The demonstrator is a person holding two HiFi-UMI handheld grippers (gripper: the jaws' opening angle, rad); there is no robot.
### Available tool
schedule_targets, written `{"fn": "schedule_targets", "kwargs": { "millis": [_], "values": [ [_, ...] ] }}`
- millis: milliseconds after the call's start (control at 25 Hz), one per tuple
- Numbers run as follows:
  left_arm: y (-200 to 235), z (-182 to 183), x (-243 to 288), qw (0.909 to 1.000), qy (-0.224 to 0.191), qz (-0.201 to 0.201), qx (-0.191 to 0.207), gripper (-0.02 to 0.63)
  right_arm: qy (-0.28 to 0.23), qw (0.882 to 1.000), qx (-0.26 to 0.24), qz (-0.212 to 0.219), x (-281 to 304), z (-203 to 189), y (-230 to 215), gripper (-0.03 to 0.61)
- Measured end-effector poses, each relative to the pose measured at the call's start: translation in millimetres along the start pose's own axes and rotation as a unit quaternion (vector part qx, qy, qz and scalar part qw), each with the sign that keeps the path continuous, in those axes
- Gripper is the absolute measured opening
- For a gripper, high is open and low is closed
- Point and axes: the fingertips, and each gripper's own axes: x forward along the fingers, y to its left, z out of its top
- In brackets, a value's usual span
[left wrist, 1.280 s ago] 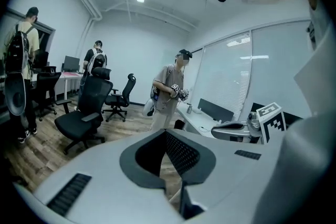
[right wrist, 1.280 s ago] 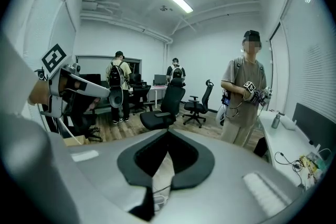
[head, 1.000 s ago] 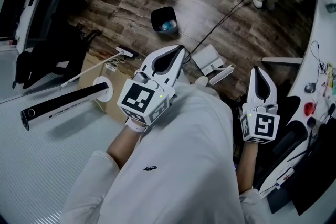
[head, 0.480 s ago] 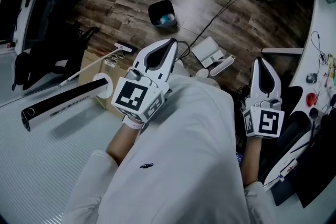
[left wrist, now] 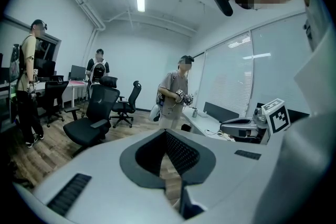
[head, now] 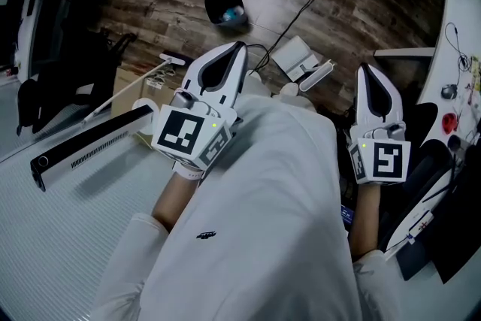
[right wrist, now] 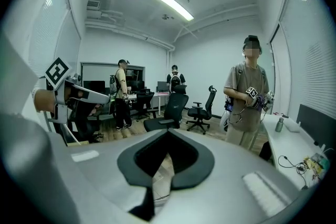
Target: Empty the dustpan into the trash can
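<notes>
- Left tool point(left wrist: 164, 132): jaws closed tip to tip, nothing between them. Only floor shows through the gap behind the tips.
- Right tool point(right wrist: 168, 131): jaws likewise closed and empty.
- Head view: both tools are held out in front of the wearer's white top point(head: 263, 222), one in each hand, side by side and well apart. Both point away from the body and slightly down. Neither touches any object.
- Dustpan point(head: 295, 56): white, lying on the wooden floor point(head: 150, 4) just past the white top, between the two tool tips as seen from above. Its handle points toward the right tool. Not held.
- Trash can point(head: 225, 7): black, standing upright on the wooden floor beyond the left tool's tip. It is apart from the dustpan, and some light-coloured contents are visible inside.
- Cable point(head: 316, 0): dark, running across the floor from the upper right toward the dustpan.
- Left of the left tool: a long white broom point(head: 128, 90) lies across a cardboard box point(head: 129, 83), with a long black bar point(head: 83, 150) nearer the wearer.
- Right edge: white tabletop point(head: 460, 19) carrying small items.
- Gripper views: office chairs point(left wrist: 94, 113) and a standing person point(right wrist: 245, 99) further back in the room.
</notes>
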Motion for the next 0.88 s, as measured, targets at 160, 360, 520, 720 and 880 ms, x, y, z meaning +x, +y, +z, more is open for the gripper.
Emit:
{"fn": "schedule_targets", "kwargs": {
  "millis": [160,360,520,720,880],
  "values": [
    [-1,-3,-3,1.0000,0.006,-0.003,-0.001,0.006,-0.001,1.000,0.007,0.004,-1,0,2,0.011],
    [-1,-6,-6,1.0000,0.002,0.000,-0.006,0.006,0.000,1.000,-0.008,0.013,-1,2,9,0.011],
    [-5,-10,-9,1.0000,0.007,-0.002,-0.005,0.006,0.000,1.000,0.006,0.012,-4,-3,11,0.011],
    [-6,-11,-11,0.9999,0.003,-0.001,-0.011,0.006,0.001,1.000,0.014,0.005,-6,-6,11,0.012],
    [-7,-12,-13,0.9999,0.004,-0.004,-0.012,0.006,0.003,1.000,0.029,-0.004,-6,-9,10,0.011]
  ]
}}
